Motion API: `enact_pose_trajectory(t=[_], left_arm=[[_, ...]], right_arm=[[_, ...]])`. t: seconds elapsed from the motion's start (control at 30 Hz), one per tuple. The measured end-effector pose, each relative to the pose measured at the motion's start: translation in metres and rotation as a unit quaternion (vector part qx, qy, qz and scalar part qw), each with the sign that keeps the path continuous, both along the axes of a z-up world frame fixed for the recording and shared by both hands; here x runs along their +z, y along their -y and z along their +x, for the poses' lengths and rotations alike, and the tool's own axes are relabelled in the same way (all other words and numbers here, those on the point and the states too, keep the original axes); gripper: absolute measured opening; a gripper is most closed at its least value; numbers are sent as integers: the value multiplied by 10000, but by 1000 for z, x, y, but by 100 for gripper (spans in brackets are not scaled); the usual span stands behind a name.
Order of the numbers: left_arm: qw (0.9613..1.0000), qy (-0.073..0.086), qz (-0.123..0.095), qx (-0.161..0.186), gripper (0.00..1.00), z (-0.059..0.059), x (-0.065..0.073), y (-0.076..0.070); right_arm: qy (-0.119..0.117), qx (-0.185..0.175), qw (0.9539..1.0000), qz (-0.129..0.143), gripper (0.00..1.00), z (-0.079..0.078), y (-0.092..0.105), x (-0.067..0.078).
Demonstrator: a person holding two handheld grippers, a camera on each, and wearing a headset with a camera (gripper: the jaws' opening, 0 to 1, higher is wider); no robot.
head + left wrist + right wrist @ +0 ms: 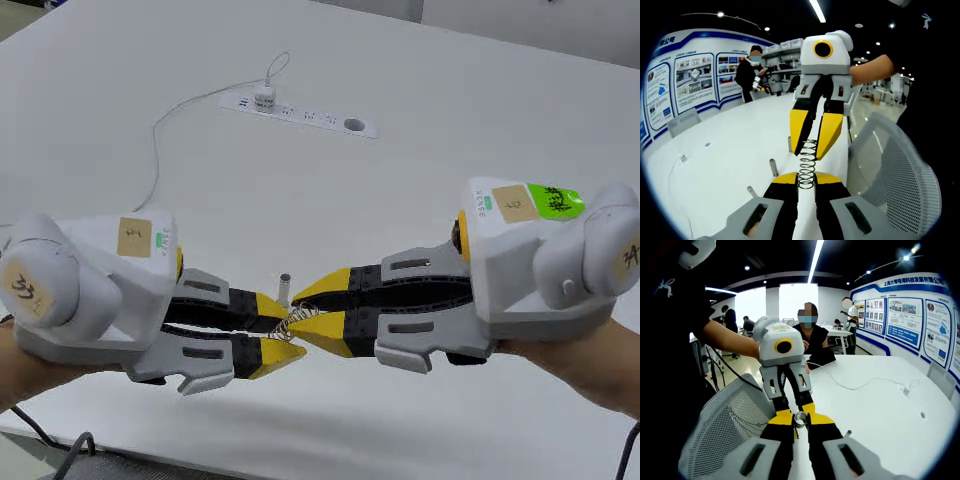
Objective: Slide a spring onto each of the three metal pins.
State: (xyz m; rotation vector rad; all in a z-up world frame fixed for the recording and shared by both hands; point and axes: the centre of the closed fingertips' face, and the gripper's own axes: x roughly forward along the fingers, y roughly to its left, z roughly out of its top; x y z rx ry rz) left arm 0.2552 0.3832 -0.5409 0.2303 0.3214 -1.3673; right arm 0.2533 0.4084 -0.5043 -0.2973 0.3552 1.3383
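We see the left gripper (288, 334) and the right gripper (297, 317) meeting tip to tip low over the white tabletop (420, 190), with the small coiled steel spring (297, 322) lying between them. The left's yellow-tipped jaws are drawn narrow and pinch one end of the coil, and the right's jaws close in a narrow V on the other end. In the left gripper view we find the three short upright metal pins (773, 167) standing in a row on the table just beside the held spring, apart from it, and a white power strip (300, 113) lies well beyond.
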Motion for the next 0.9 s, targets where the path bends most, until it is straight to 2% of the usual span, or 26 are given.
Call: enact_pose_trajectory(t=[0.07, 0.17, 0.37, 0.47, 0.63, 0.73, 0.83, 0.9], left_arm=[[10000, 58, 7, 72, 12, 4, 0, -3], [9996, 65, 201, 176, 16, 8, -6, -10], [9986, 70, 184, 482, 34, 17, -6, -17], [9976, 74, 242, 637, 43, 22, -8, -22], [9959, 57, 211, 879, 56, 29, -10, -30], [9942, 92, 258, 1041, 63, 36, -11, -35], [9933, 67, 233, 1126, 66, 39, -10, -38], [9931, 69, 234, 1149, 67, 40, -10, -39]], right_arm=[[38, -40, 10000, -2, 10, 4, -1, 1], [80, -79, 9999, 6, 10, 10, -3, 4], [221, -149, 9995, -142, 10, 25, -1, 5], [240, -226, 9992, -205, 10, 34, 1, 4], [281, -435, 9979, -384, 10, 50, 4, -1], [239, -649, 9957, -622, 10, 61, 10, -11], [69, -872, 9927, -836, 10, 71, 13, -19], [125, -872, 9919, -919, 10, 77, 12, -23]])
